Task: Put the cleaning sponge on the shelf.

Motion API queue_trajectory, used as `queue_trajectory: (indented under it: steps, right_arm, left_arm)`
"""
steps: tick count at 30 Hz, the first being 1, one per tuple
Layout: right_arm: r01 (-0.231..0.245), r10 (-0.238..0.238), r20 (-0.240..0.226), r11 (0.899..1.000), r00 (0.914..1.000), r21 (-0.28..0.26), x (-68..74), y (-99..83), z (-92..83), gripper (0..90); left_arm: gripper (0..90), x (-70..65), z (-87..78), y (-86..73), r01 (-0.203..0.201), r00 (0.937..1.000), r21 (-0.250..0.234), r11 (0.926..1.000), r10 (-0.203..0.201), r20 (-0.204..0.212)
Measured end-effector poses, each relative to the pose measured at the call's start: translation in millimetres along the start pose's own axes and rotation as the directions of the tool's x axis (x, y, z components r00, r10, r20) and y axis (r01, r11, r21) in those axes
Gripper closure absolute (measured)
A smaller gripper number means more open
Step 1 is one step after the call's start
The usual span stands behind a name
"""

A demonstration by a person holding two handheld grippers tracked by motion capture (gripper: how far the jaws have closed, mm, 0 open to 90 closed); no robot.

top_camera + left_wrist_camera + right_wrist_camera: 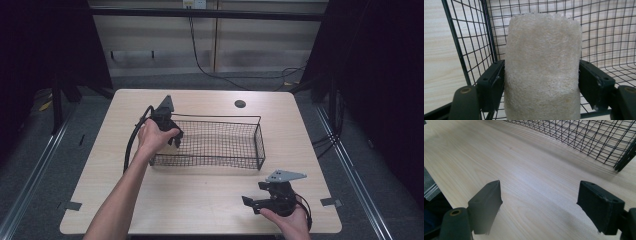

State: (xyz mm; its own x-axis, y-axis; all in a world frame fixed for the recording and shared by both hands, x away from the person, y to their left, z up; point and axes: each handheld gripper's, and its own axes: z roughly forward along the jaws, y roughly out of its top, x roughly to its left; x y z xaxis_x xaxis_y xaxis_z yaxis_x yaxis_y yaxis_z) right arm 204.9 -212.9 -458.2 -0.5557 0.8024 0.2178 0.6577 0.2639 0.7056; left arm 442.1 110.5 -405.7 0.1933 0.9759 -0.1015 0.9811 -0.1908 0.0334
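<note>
Loofah [542, 67] pinched upright in left gripper [541, 82], long axis vertical, inside wire basket [235, 120] at its left end w/ floor just below; right gripper [539, 205] wide, empty.

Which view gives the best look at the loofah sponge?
The left gripper view: the loofah sponge stands large, clamped between the left gripper's jaws inside the wire basket. In the high view it's a pale sliver.
</note>
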Motion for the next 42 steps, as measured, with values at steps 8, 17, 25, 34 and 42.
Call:
queue_trajectory:
  steps: [8, 17, 25, 34, 42]
  right_arm:
    - [-0.001, 0.001, -0.001, 1.000, 1.0000, 0.001, 0.1, 0.0, 0.2, 19.1]
    - [0.000, 0.000, -0.003, 1.000, 1.0000, -0.001, 0.2, -0.1, -0.5, 19.1]
    - [0.003, -0.003, -0.005, 1.000, 1.0000, -0.002, 0.2, -0.1, -0.8, 19.1]
    - [0.002, -0.002, -0.007, 1.000, 1.0000, -0.001, 0.4, 0.0, -0.5, 19.1]
    - [0.003, -0.003, -0.008, 1.000, 1.0000, -0.003, 0.1, -0.1, -1.1, 19.1]
  left_arm:
    - [27.4, 5.3, 8.8, -0.4, 0.024, 0.9997, 0.011, 0.9996, -0.024, -0.009]
    - [27.3, 3.7, 16.8, -0.5, 0.047, 0.9984, 0.018, 0.9987, -0.047, -0.033]
    - [27.3, 5.3, 24.1, -0.6, 0.047, 0.9977, 0.028, 0.9985, -0.046, -0.049]
    - [27.1, -0.1, 30.3, -1.0, 0.069, 0.9938, 0.034, 0.9971, -0.065, -0.090]
    - [26.9, -2.6, 35.0, -0.3, 0.087, 0.9924, 0.035, 0.9956, -0.083, -0.090]
